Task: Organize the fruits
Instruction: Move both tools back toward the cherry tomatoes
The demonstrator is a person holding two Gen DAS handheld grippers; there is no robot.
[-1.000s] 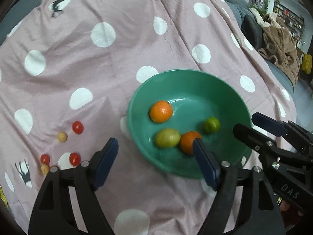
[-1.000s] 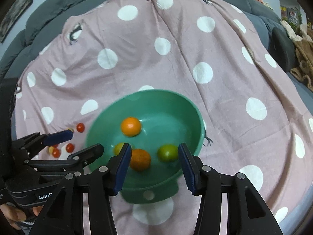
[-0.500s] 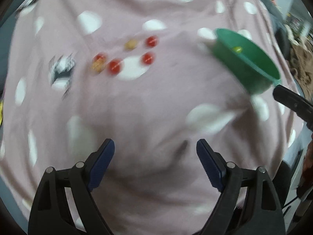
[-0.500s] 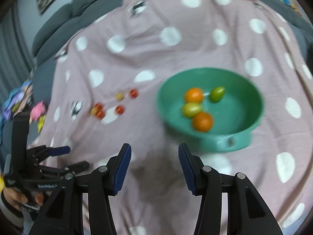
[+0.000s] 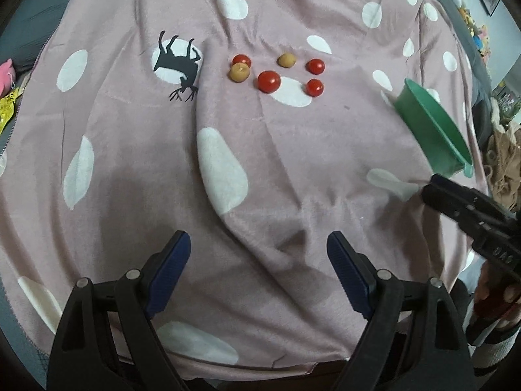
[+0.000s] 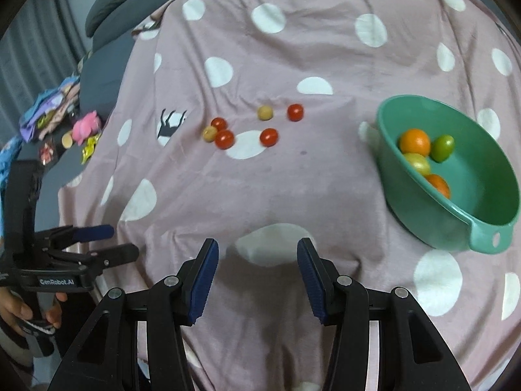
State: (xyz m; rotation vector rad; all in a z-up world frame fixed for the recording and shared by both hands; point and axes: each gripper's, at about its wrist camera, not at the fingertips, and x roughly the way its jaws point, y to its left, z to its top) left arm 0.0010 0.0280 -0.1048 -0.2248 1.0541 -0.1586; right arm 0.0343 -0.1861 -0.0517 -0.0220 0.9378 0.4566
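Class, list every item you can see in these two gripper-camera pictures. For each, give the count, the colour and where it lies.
blanket: one, pink with white dots, spread under everything
bowl: one, green, right side of blanket
oranges: two, orange, inside bowl
green fruits: two, one green and one yellow-green, inside bowl
cherry tomatoes: four, red, loose on blanket left of bowl
small tan fruits: two, yellowish tan, among the tomatoes
clutter: several small colourful items, far left, off the blanket
left gripper: one, black with blue pads, open, empty
right gripper: one, black with blue pads, open, empty
hand: one, holding the left gripper
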